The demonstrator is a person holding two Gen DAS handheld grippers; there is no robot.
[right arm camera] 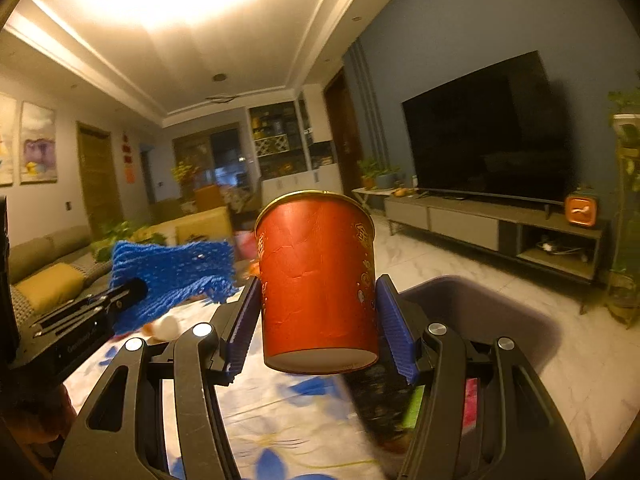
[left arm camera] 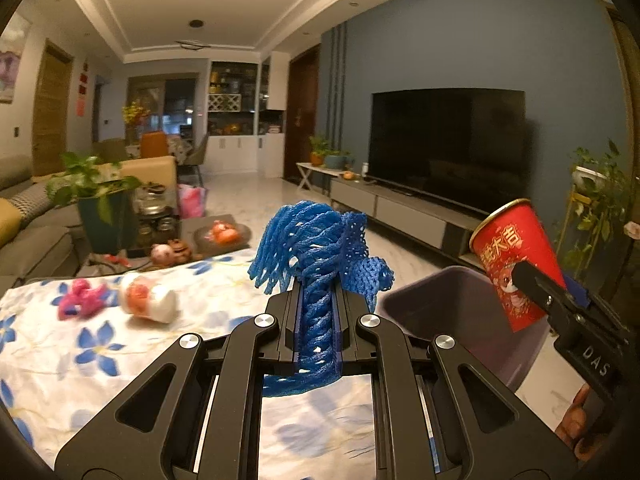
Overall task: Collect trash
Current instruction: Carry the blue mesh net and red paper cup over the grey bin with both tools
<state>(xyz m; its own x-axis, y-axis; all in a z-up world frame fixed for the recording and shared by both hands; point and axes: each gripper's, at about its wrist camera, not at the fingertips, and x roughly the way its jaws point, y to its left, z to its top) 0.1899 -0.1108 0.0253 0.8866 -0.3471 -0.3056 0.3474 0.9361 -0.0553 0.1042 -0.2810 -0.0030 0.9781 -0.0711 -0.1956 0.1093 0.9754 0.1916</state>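
Left wrist: left gripper (left arm camera: 316, 320) clamps blue foam net (left arm camera: 316, 248); right gripper (right arm camera: 318, 312) grips creased red cup (right arm camera: 316, 276); bin (right arm camera: 500, 312) interior partly hidden.

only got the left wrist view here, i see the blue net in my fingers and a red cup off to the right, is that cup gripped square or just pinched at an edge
Observer: Square. The red cup sits upright between both blue pads of the right gripper, held at its lower half.
Operator: anything inside the bin? i only see its rim
Observer: Under the right gripper, the bin shows colourful bits, green and pink, low inside; too blurred to name.
Operator: anything on the tv stand past my right edge
Observer: Yes, an orange clock stands on the stand's far right end.
Operator: does the net hang loose from my fingers
Observer: From the right wrist, the blue net spreads wide past the left gripper.
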